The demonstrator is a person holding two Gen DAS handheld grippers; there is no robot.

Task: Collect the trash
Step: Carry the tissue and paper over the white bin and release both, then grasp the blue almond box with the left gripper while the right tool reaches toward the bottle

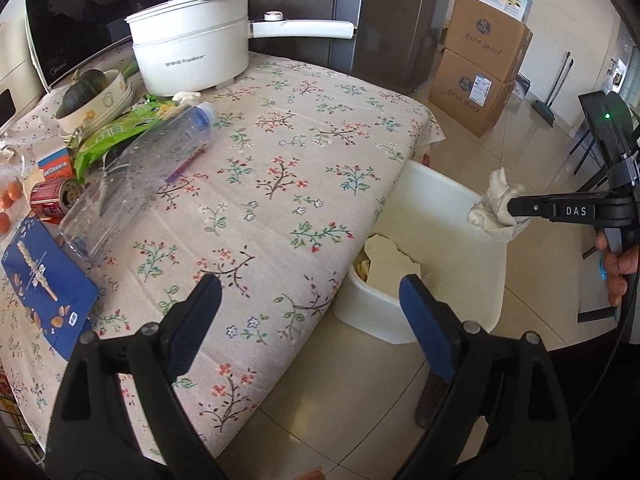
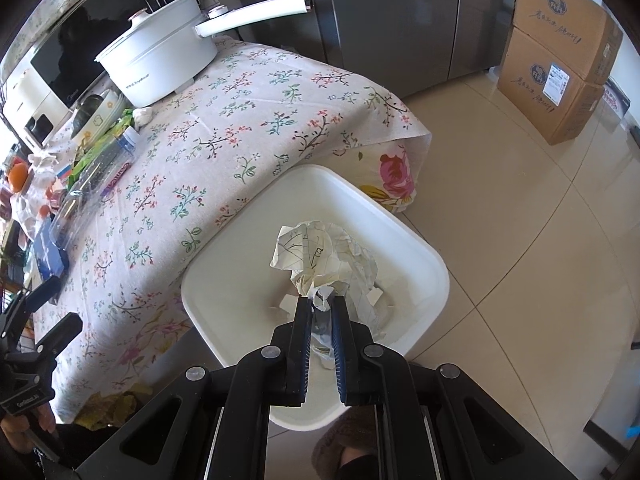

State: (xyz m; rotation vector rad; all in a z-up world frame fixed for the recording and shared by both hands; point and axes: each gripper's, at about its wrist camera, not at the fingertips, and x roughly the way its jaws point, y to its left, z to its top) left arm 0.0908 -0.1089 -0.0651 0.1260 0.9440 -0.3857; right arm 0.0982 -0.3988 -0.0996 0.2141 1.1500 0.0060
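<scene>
The right gripper (image 2: 321, 300) points steeply down over the white bin (image 2: 400, 224), its jaws nearly together and clamped on a crumpled sheet of paper (image 2: 320, 252) (lined, with dark pen marks) that hangs above the bin's open mouth. In the left wrist view the same gripper (image 1: 510, 207) reaches in level from the right edge, the paper (image 1: 494, 204) bunched at its tip, and a person's fingers (image 1: 616, 268) curl around the handle behind it.

The left gripper (image 1: 310, 292) tilts down over the table's near edge with its jaws spread wide and nothing between them; one blue-padded finger hangs above the cloth, the other above the bin (image 1: 452, 216). No earlier picture shows how it got there.

The bin stands on the tiled floor (image 2: 520, 240), pressed against the table's side near its right corner, with torn paper scraps (image 1: 390, 260) already lying inside.

The table (image 1: 280, 160) wears a floral cloth. Along its left edge lie a clear plastic bottle (image 1: 140, 176) on its side, a green wrapper (image 1: 112, 136), a red can (image 1: 52, 196) and a blue box (image 1: 44, 284). At the far edge sit a white pot (image 1: 192, 56) with a long handle, and a microwave (image 1: 80, 20) behind it. Beyond stand a grey fridge (image 1: 384, 20) and stacked cardboard boxes (image 1: 480, 76).
</scene>
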